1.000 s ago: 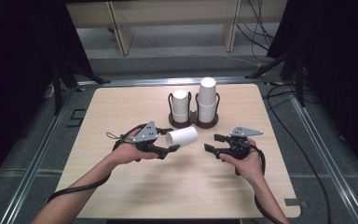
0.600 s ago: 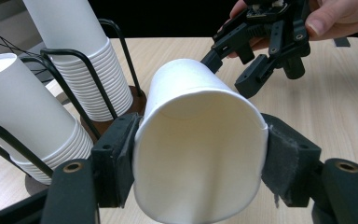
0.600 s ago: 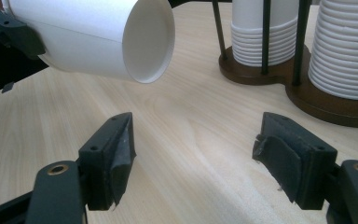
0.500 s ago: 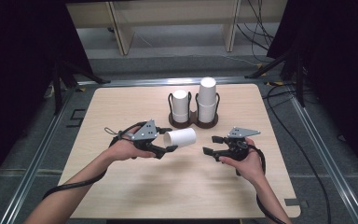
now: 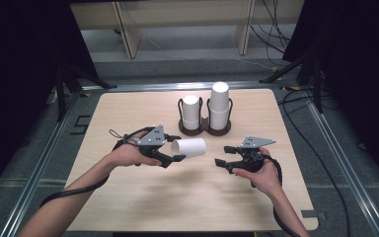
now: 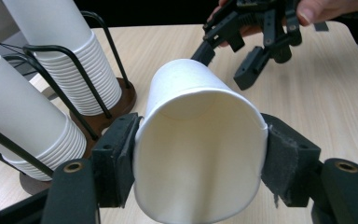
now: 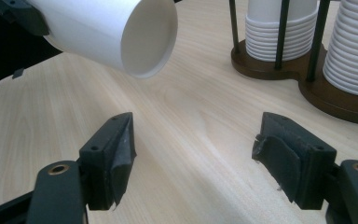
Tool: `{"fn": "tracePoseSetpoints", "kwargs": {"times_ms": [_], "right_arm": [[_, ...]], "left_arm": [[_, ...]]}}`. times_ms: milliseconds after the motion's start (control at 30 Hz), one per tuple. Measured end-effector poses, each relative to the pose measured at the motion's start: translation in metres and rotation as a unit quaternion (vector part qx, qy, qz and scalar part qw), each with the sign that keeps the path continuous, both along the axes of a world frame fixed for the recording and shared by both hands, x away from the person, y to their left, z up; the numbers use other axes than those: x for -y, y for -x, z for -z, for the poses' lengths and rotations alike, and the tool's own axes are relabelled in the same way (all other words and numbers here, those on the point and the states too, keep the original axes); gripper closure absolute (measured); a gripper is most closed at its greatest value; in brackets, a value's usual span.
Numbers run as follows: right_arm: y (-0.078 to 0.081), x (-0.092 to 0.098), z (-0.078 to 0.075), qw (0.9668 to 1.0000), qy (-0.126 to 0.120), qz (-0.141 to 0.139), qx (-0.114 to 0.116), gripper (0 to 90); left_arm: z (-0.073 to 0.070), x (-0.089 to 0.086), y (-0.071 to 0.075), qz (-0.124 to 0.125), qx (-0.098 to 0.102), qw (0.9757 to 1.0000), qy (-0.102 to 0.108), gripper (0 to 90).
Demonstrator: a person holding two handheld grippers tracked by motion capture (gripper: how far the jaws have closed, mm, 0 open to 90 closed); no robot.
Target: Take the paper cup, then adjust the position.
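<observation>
Light falls from above onto the table (image 5: 143, 202), which stands bright against near-black surroundings at the left and right sides of the high view. Soft, short shadows lie under the hands and under the paper cup (image 5: 188, 147) near the table's middle. The high view is mildly soft and low in detail. In the left gripper view the cup's near rim is sharp, its inside evenly lit without glare; the cup stacks (image 6: 37, 116) at the left edge look stretched. In the right gripper view a pale sheen crosses the wood.
</observation>
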State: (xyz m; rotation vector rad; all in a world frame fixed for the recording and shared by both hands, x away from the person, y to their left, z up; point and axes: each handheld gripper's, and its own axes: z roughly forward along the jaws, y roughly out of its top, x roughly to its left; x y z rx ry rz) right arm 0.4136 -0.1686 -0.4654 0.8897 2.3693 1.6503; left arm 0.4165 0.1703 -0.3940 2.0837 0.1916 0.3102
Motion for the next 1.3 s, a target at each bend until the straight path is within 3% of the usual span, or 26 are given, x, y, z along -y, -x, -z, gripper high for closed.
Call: {"fn": "tracePoseSetpoints", "kwargs": {"times_ms": [67, 100, 133, 367, 633, 733, 767, 867, 900, 1100, 1200, 1233, 1300], "right_arm": [[0.003, -0.001, 0.000, 0.9997, -0.010, -0.001, -0.022, 28.0], [0.001, 0.000, 0.001, 1.0000, -0.005, -0.001, -0.005, 28.0], [0.001, 0.001, 0.001, 1.0000, 0.005, 0.000, -0.003, 28.0], [0.002, 0.005, 0.000, 0.9999, 0.000, 0.004, -0.011, 28.0], [0.006, 0.011, -0.005, 0.9999, -0.004, 0.014, 0.004, 28.0], [0.009, 0.011, -0.005, 0.9997, -0.013, 0.017, -0.012, 28.0], [0.008, 0.012, -0.004, 0.9998, -0.006, 0.016, 0.004, 28.1], [0.008, 0.010, -0.002, 0.9998, -0.015, 0.014, -0.007, 28.0], [0.007, 0.010, -0.002, 0.9999, -0.005, 0.009, 0.001, 28.0], [0.005, 0.010, 0.001, 0.9999, 0.013, -0.003, -0.005, 27.2], [0.003, 0.010, 0.004, 0.9999, 0.007, -0.008, -0.006, 27.2], [0.005, 0.009, 0.004, 0.9999, 0.001, -0.007, -0.015, 27.2], [0.005, 0.011, 0.005, 0.9998, 0.015, -0.013, -0.009, 26.9]], "left_arm": [[-0.001, 0.000, -0.001, 0.004, -0.004, 1.0000, -0.001, 34.3], [-0.002, -0.001, -0.001, 0.009, -0.005, 0.9999, -0.007, 34.3], [-0.002, 0.000, -0.002, 0.010, -0.005, 0.9999, -0.009, 34.3], [-0.006, 0.003, -0.006, 0.027, -0.006, 0.9993, -0.024, 34.3], [-0.011, 0.005, -0.004, 0.028, -0.008, 0.9990, -0.033, 34.3], [-0.010, 0.006, -0.003, 0.028, -0.006, 0.9989, -0.037, 34.3], [-0.010, 0.006, -0.002, 0.030, -0.007, 0.9988, -0.038, 34.3], [-0.011, 0.005, 0.000, 0.029, -0.009, 0.9987, -0.042, 34.3], [-0.011, 0.004, 0.000, 0.029, -0.010, 0.9985, -0.045, 34.3], [-0.009, 0.002, -0.002, 0.027, -0.013, 0.9981, -0.053, 34.3], [-0.010, 0.002, -0.002, 0.033, -0.015, 0.9975, -0.061, 34.4], [-0.010, 0.003, -0.002, 0.034, -0.015, 0.9976, -0.059, 34.4], [-0.010, 0.005, -0.002, 0.037, -0.016, 0.9971, -0.065, 34.4]]}}
